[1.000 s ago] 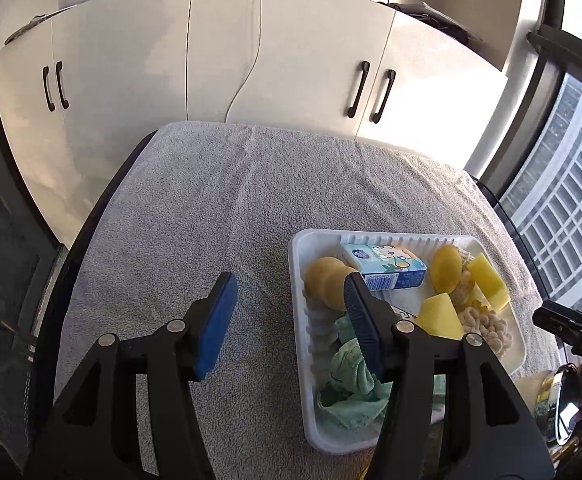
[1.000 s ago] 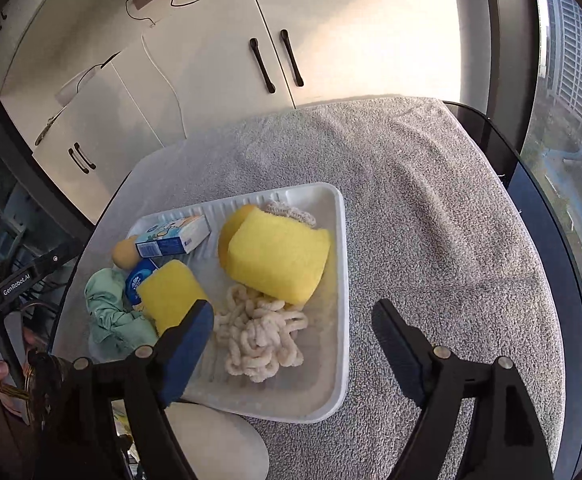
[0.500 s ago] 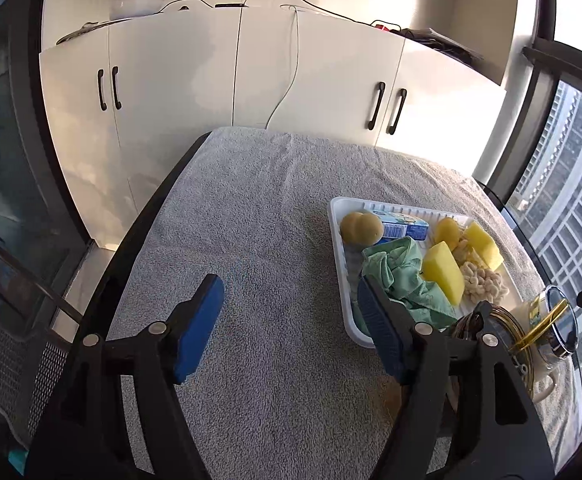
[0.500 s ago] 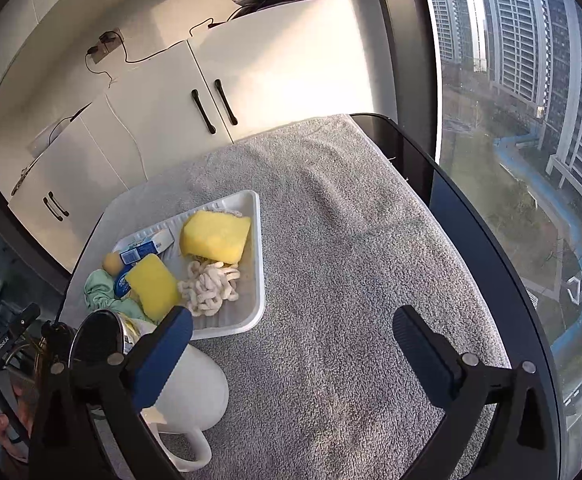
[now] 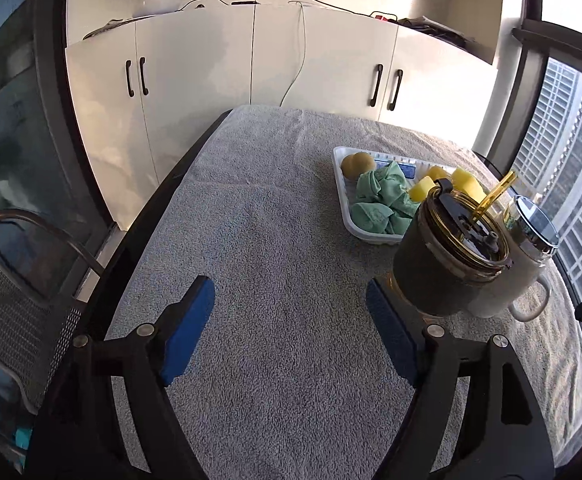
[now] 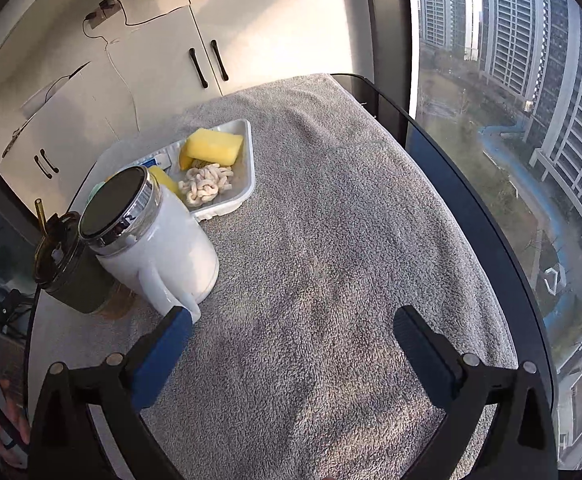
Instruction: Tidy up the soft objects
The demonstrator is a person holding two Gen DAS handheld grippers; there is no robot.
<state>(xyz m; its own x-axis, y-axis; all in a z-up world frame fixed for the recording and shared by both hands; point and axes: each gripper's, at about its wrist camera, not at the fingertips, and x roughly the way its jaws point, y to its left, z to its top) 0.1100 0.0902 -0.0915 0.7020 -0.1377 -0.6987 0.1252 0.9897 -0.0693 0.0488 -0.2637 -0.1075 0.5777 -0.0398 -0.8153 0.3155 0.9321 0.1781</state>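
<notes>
Both tools empty. Left tool with jaws just opened further, nothing between the blue pads; right tool spread wide after opening, likewise bare grey towel-covered counter beneath.

Soft things gathered in the white ribbed foam tray, ahead and to the right of the left tool, ahead-left of the right. Inside: crumpled mint-green cloth at the near end, yellow porous sponge block, cream knotted rope.

Dark lidded tumbler with amber straw and white glossy handled jug standing between tools and tray; probably best reached around. Left tool likely nearer the cloth.
</notes>
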